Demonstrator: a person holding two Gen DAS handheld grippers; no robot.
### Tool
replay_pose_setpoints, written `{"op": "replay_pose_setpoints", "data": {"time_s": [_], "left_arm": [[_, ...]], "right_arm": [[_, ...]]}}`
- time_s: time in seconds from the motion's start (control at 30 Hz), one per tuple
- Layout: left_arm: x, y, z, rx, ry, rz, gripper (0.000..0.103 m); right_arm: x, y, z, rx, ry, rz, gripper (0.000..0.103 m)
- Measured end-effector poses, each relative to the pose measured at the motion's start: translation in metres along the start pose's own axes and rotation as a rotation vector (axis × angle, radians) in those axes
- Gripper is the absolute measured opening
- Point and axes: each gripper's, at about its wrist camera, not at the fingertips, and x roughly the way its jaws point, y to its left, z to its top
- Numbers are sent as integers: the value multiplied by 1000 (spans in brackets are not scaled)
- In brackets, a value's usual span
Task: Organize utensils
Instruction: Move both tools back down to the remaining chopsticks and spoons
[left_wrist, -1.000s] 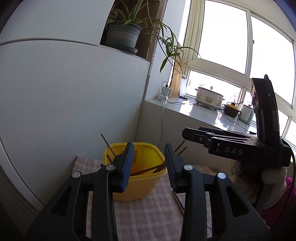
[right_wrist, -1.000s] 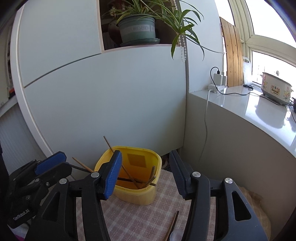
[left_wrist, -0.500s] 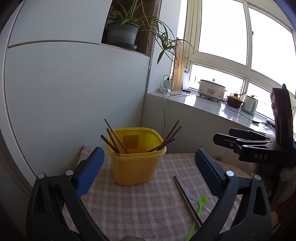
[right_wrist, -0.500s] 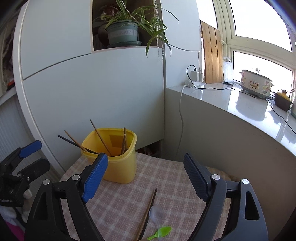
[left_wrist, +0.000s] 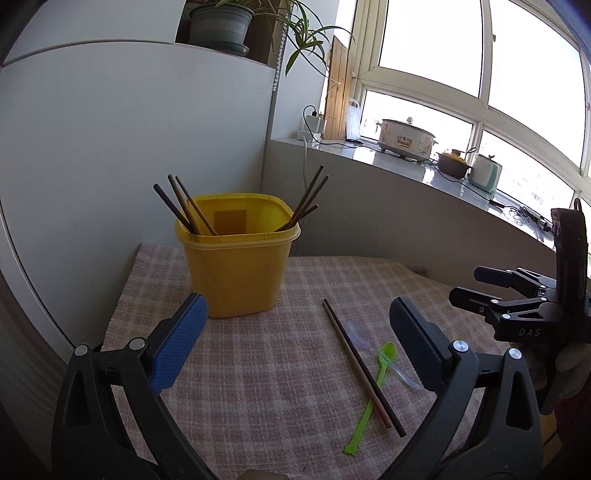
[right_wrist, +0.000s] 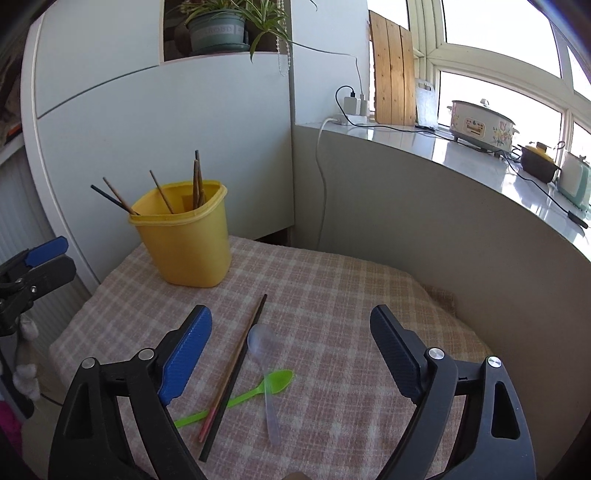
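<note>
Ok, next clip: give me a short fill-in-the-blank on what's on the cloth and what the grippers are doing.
1. The chopsticks already sorted stand in a ___ container.
2. The pair of chopsticks on the checked cloth lies across the handle of the ___ spoon.
3. Beside it lies a second spoon, made of ___ plastic.
4. The left gripper and right gripper both have their jaws ___.

Missing words: yellow; green; clear; open

Both grippers pulled back from the yellow bin (left_wrist: 236, 266), left gripper (left_wrist: 295, 343) and right gripper (right_wrist: 291, 350) jaws spread wide, loose chopsticks (right_wrist: 232, 369) and spoons now revealed
</note>
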Motion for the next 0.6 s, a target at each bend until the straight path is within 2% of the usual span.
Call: {"op": "replay_pose_setpoints", "data": {"time_s": [0.27,0.4,0.47,0.53,0.6], "left_arm": [[26,-15,-29,19,107,-67,100],[40,-24,-40,31,175,-111,80],[47,-25,-44,20,206,-139,71],[54,-26,-47,5,243,-172,55],[62,-27,-52,-13,282,-207,48]], "right_arm": [[15,-27,-36,75,102,5,87],[26,-35,-41,111,149,47,86],[31,-39,-42,134,171,76,82],[38,-42,-43,159,200,115,80],[45,-43,-45,179,238,158,75]]}}
